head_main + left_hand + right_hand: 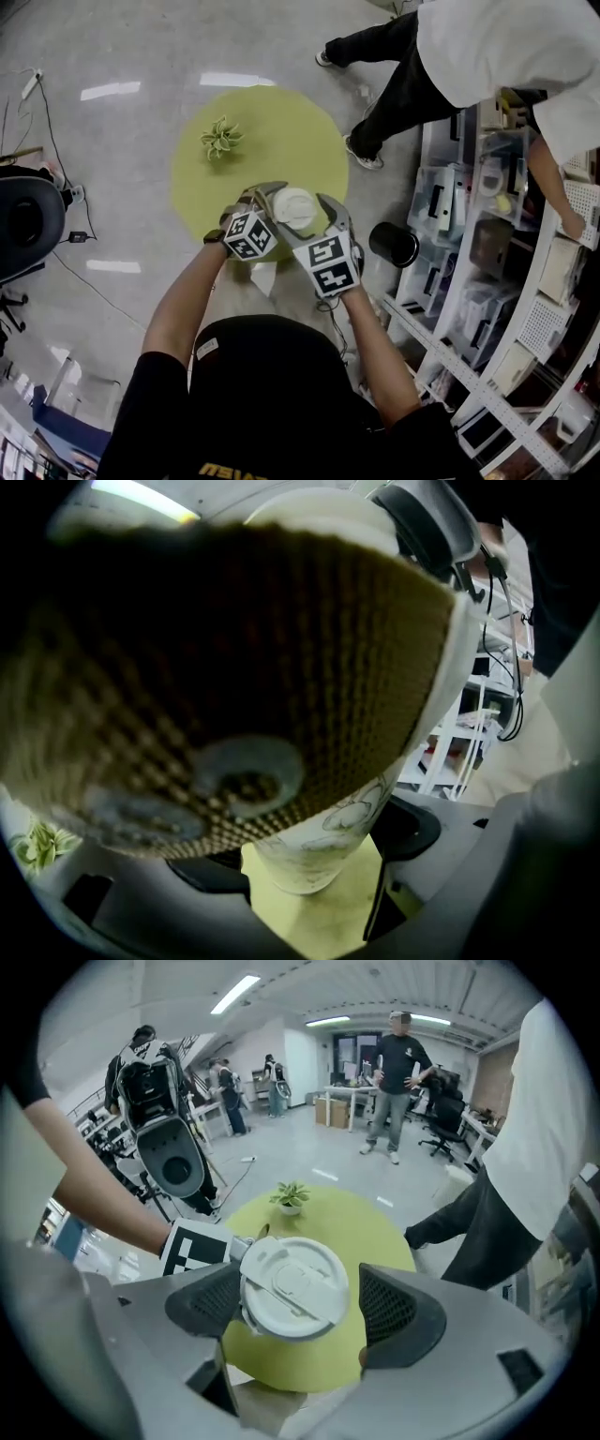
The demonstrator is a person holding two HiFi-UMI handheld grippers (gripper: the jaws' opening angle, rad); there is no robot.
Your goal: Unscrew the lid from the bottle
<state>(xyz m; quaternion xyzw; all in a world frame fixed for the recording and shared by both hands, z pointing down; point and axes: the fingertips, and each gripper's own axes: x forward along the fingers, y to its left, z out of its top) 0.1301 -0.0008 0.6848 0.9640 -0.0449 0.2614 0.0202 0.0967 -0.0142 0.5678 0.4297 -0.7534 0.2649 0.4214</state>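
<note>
Small potted plant (221, 138) on round green table (292, 150); black bin (394, 246), perhaps, beside white shelves (441, 309).

The left forearm (183, 300) and right forearm (380, 352) are stretched forward. The left gripper (309, 878) is clamped on the bottle (328, 827). The right gripper (300, 1302) is held with its jaws spread either side of the lid (293, 1283).

The bottle (293, 208) is over the tabletop's (309, 141) near edge, between the left claw (309, 855) and the right claw (300, 1305). A plant (221, 139) sits on the tabletop's far left. A bin (394, 245) stands on the floor at right, beside shelves (469, 281).
</note>
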